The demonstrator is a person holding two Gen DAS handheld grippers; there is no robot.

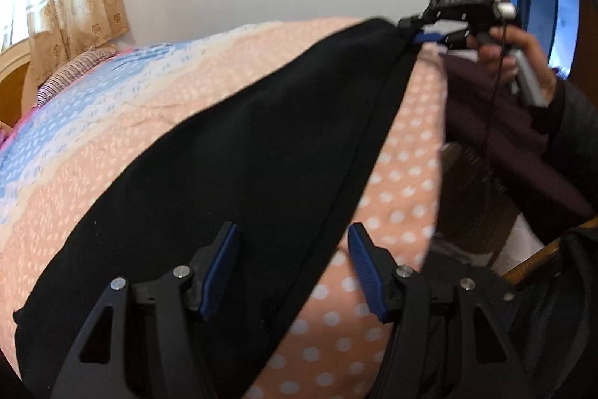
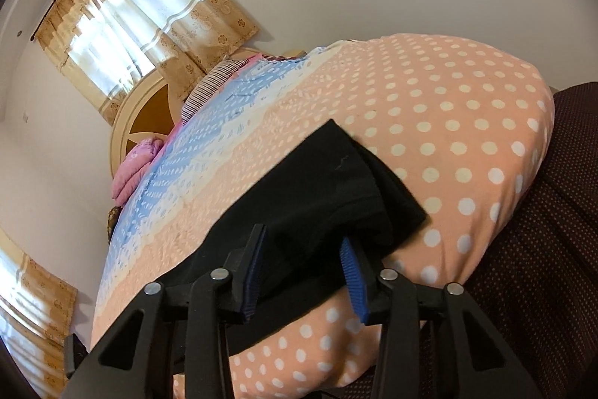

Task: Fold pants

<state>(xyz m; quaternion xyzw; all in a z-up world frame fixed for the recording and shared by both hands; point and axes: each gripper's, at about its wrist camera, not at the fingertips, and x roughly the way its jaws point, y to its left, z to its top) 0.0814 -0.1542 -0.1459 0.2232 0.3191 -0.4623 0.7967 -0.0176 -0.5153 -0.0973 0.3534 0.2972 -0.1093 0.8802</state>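
Black pants (image 1: 231, 152) are spread on the bed (image 1: 112, 122). Left hand-held gripper (image 1: 293, 272) is held open over them; right hand-held gripper (image 2: 302, 272) is clamped on their end.

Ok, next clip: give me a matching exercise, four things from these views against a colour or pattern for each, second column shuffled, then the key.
Things:
1. pants
2. bedspread, near end
3. curtain
4. left gripper pads

Colours or patterns:
A. blue
B. beige with flower print
C. peach with white dots
D. plain black

Pairs: 1-D, 2-C, 3-B, 4-A
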